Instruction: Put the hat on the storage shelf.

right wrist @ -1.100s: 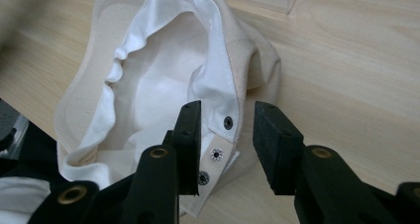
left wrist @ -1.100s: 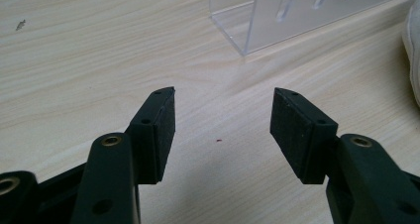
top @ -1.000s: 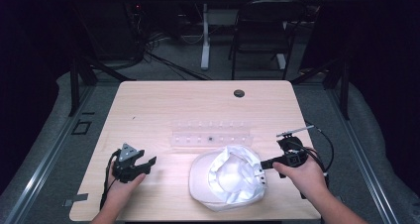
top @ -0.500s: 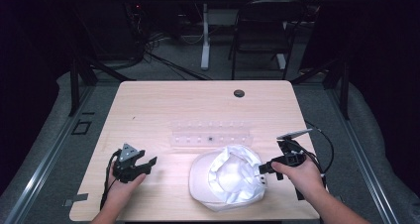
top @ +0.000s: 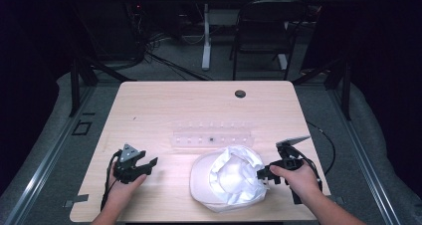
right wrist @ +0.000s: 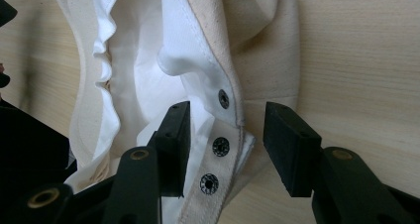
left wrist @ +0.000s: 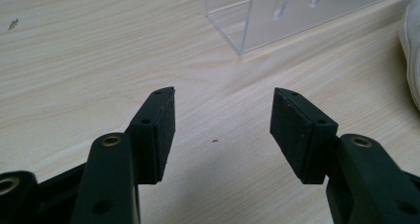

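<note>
1. As the right gripper (right wrist: 225,130) has just been opening, the cap's (top: 226,177) snap strap (right wrist: 218,149) sits between its spread jaws, ungripped.
2. Cap lies upside down at the table's (top: 164,105) near edge; orientation unclear.
3. Left gripper (left wrist: 223,125): released, empty, well apart from the cap.

- Hat (top: 226,177) lies on the table (top: 164,103) near its front edge, right of centre
- Clear rack (top: 213,138) stands on the table just behind the hat
- Left gripper (top: 144,166) rests on the table, well left of the hat
- Right gripper (top: 263,175) sits at the hat's right edge, the snap strap (right wrist: 218,149) between its jaws
- Round hole (top: 240,93) lies near the table's far edge, behind the rack
</note>
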